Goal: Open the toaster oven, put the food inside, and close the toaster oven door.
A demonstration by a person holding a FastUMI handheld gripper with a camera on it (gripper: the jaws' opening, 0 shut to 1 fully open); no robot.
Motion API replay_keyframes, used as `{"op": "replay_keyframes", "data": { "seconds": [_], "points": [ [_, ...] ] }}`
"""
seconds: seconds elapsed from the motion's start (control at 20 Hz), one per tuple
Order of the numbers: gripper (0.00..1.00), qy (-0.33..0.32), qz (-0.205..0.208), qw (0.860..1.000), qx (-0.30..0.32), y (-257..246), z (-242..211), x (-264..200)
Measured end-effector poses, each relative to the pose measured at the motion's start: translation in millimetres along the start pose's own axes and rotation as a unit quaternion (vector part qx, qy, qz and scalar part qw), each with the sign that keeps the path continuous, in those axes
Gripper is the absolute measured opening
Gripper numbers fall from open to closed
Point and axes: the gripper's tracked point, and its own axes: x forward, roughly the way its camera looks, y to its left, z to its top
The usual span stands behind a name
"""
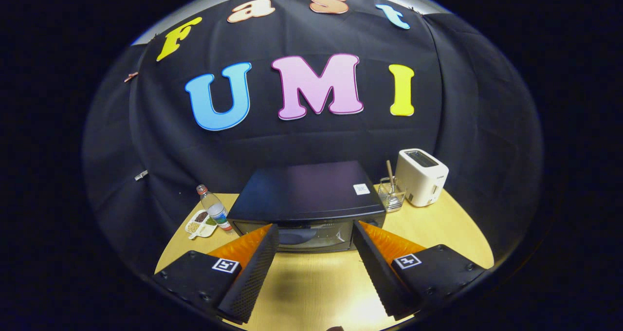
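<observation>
A black toaster oven (311,194) stands on the wooden table (311,282), straight ahead of my fingers. Its glass door (304,236) is closed, and the door handle shows between the fingertips. My gripper (316,231) is open, with the two fingers spread wide and nothing between them. The fingertips reach just in front of the door's lower corners. A divided white tray of food (200,222) lies on the table to the left of the oven.
A plastic water bottle (214,207) stands by the food tray at the oven's left. To the right of the oven are a small glass container with a stick in it (392,194) and a white pop-up toaster (421,176). Bare tabletop lies between my fingers.
</observation>
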Motion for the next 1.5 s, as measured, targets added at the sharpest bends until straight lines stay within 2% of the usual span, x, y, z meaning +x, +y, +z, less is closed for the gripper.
{"op": "replay_keyframes", "data": {
  "seconds": [0.15, 0.35, 0.7, 1.05, 1.5],
  "points": [
    [0.99, -0.055, 0.010, 0.998, -0.006, -16, 46, -36],
    [0.99, -0.083, 0.021, 0.996, 0.006, -36, 82, -71],
    [0.99, -0.153, 0.005, 0.988, -0.011, -72, 132, -146],
    [0.98, -0.180, 0.009, 0.984, 0.002, -71, 142, -195],
    [0.99, -0.184, 0.010, 0.983, 0.002, -66, 142, -200]
  ]
}}
